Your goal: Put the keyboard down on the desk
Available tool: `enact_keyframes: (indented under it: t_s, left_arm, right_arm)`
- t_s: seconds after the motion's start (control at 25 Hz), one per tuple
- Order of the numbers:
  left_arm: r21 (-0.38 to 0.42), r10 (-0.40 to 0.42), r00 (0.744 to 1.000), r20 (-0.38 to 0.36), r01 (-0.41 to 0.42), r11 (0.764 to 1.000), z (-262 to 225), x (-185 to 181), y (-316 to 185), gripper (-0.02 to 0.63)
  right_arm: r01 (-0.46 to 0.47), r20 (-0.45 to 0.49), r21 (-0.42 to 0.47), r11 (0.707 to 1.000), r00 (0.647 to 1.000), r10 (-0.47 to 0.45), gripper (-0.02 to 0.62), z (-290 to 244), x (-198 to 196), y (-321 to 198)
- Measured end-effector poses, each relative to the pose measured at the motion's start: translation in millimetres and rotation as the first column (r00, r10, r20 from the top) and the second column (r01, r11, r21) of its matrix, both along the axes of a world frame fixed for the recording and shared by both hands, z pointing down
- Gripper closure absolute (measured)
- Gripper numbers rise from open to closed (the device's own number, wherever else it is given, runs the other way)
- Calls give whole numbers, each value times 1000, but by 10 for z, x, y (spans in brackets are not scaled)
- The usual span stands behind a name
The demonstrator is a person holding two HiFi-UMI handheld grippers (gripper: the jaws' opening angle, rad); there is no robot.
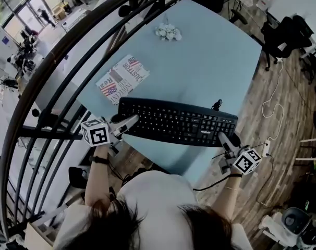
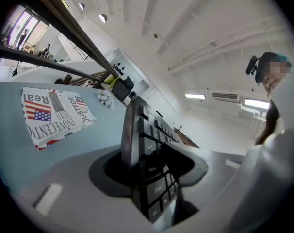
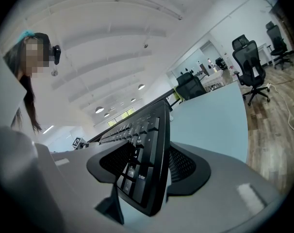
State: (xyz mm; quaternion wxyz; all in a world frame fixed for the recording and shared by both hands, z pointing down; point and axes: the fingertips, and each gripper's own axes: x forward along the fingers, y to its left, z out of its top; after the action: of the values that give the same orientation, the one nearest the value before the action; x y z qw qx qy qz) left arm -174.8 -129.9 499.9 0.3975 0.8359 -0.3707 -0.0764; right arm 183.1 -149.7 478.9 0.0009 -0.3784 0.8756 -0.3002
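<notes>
keyboard (image 1: 176, 121) sits level between 2 grippers, over the near edge of the worktop (image 1: 205, 61); whether it touches the surface i cannot tell. left gripper (image 1: 129, 123) is clamped on its left end, right gripper (image 1: 224, 138) on its right end, with keys between the jaws in both gripper views. i judge the step to be the set-down. next: lower both ends evenly, short of the newspaper (image 1: 122, 79), then release.

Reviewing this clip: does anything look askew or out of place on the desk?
Only the keyboard: gripped at each end by the left hand-held gripper and right hand-held gripper, it spans the near corner of the desk, its right end past the edge. The newspaper lies flat; nothing spilled.
</notes>
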Motion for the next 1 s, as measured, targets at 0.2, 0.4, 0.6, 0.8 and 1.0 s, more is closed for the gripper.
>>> enact_keyframes:
  t_s: [0.2,0.4,0.6,0.8,1.0]
  left_arm:
    - [-13,46,999,4,-46,999,-37,227,-277,373]
    - [-18,91,996,-2,-91,996,83,304,-412,371]
    - [-40,116,993,-19,-116,992,236,307,-598,371]
    - [-69,128,991,-23,-130,989,294,307,-668,371]
    - [-89,134,991,-20,-136,987,394,314,-691,370]
  right_arm:
    - [-50,-2,-5,999,999,50,374,-17,221,-104]
    - [-89,-5,-22,996,996,88,374,89,305,-78]
    - [-118,-16,-38,992,993,118,374,169,306,-166]
    - [-132,-23,-54,990,991,131,374,215,300,-184]
    - [-137,-10,-59,989,991,136,374,320,326,-178]
